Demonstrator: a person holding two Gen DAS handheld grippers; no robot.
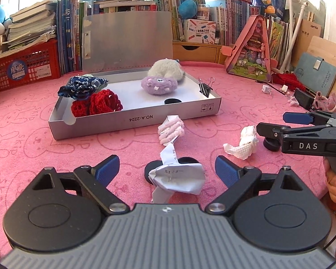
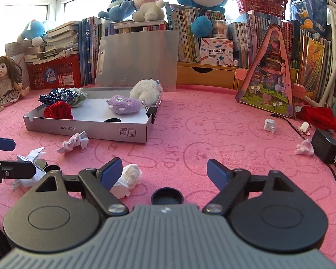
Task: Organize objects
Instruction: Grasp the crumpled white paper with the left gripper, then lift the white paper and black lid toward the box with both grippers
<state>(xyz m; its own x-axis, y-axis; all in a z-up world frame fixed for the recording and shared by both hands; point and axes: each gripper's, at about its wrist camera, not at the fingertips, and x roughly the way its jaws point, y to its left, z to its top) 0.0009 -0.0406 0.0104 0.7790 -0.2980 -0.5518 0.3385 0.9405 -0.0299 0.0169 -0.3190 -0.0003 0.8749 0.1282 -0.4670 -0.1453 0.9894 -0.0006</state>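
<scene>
Both claws are wide open and holding nothing: left gripper hangs over a crumpled paper and black disc, right gripper over another disc. The box behind holds 2 plushies, red knit and blue cloth.

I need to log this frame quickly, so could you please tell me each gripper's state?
Left gripper: open, holding nothing; crumpled paper lies between its fingers.
Right gripper: open, holding nothing.

Both wrist views low over desk, facing bookshelf. Left view close to box; right view further right. Shared: box, tissue.
</scene>
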